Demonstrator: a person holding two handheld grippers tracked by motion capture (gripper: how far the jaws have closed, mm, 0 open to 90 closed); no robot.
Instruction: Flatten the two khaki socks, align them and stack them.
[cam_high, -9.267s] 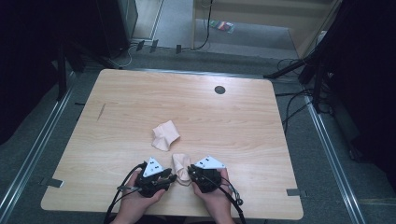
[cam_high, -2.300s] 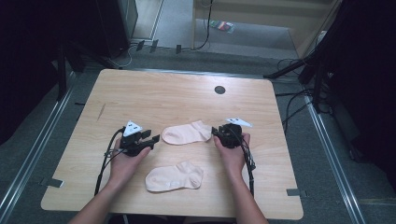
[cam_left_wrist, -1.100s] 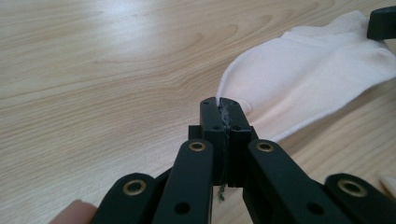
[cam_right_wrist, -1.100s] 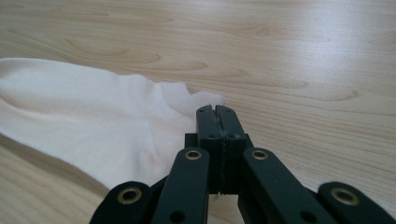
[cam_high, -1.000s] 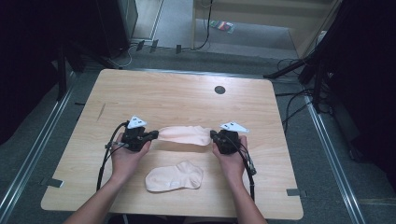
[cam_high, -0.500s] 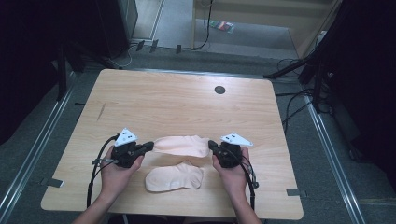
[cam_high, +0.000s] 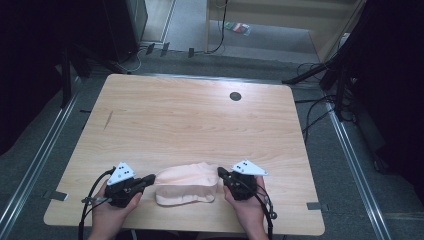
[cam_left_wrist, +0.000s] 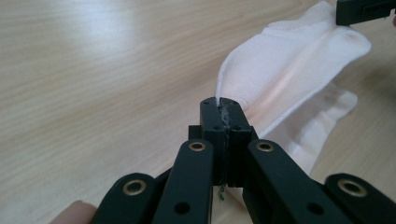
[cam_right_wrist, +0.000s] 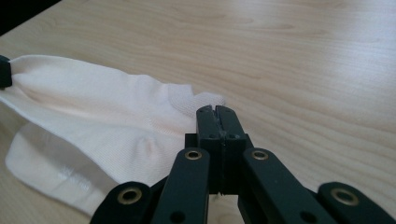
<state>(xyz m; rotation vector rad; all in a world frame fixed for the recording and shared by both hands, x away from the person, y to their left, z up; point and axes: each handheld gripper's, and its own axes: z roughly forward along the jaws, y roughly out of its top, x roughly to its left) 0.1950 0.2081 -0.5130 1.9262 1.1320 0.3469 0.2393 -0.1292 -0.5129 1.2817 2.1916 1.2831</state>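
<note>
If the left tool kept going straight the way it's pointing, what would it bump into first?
The pale sock it already pinches. The left tool points along that sock toward the right tool, which grips the other end, so past the cloth it would probably meet that tool. A second sock lies underneath.

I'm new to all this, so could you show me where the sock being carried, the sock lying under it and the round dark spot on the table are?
upper sock (cam_high: 182, 176), high view, its middle
lower sock (cam_right_wrist: 42, 172), right gripper view, its near edge
dark round spot (cam_high: 235, 96), high view, its centre
</note>
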